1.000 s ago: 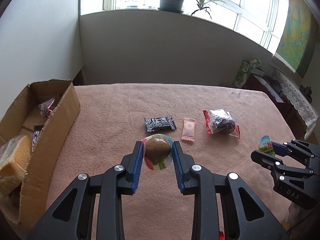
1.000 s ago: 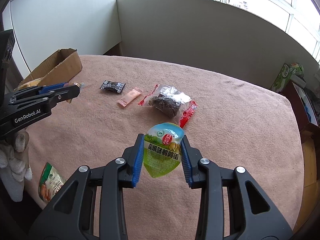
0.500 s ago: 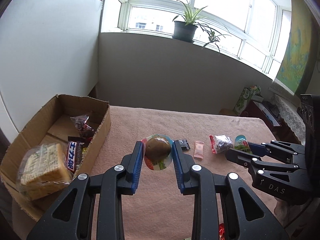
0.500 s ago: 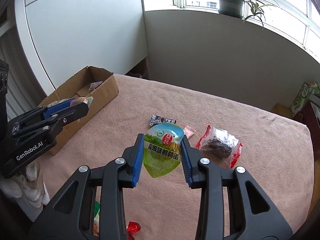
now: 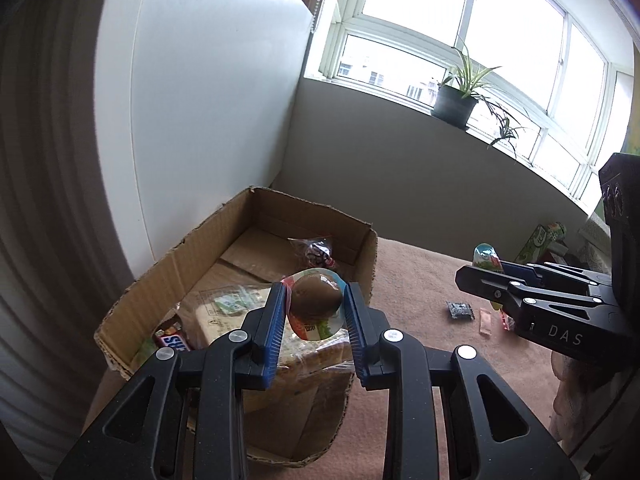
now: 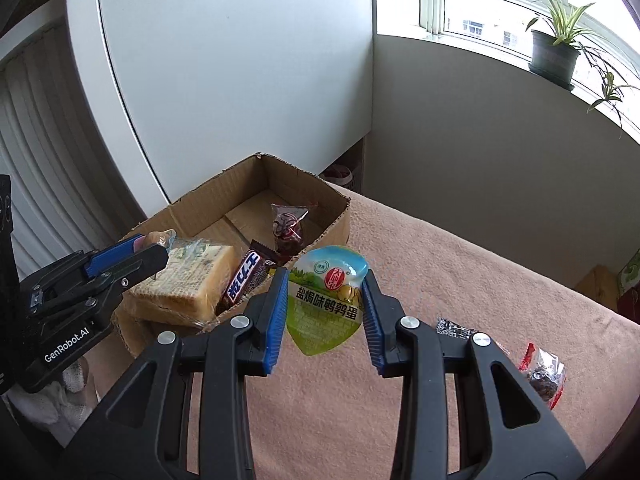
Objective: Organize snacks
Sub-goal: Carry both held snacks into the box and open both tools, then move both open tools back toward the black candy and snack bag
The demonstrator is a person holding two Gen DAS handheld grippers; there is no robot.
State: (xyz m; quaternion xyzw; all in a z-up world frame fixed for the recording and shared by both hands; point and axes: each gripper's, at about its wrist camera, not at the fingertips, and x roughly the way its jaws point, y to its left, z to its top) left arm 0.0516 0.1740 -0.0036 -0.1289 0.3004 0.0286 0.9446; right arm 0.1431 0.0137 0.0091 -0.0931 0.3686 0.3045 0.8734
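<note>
Carrying an egg pack (image 5: 316,306) clamped in my left gripper (image 5: 315,316) over the box (image 5: 208,240), I'm trailing the right gripper (image 6: 325,312), clamping its pack (image 6: 326,308), box at ten o'clock.

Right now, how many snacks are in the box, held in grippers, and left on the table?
In the cardboard box: 3 (bread pack, chocolate bar, dark candy bag)
Held: 2 (egg pouch, green egg pouch)
On the table: 3 (black packet, pink sachet, red-edged bag)
Total: 8
</note>
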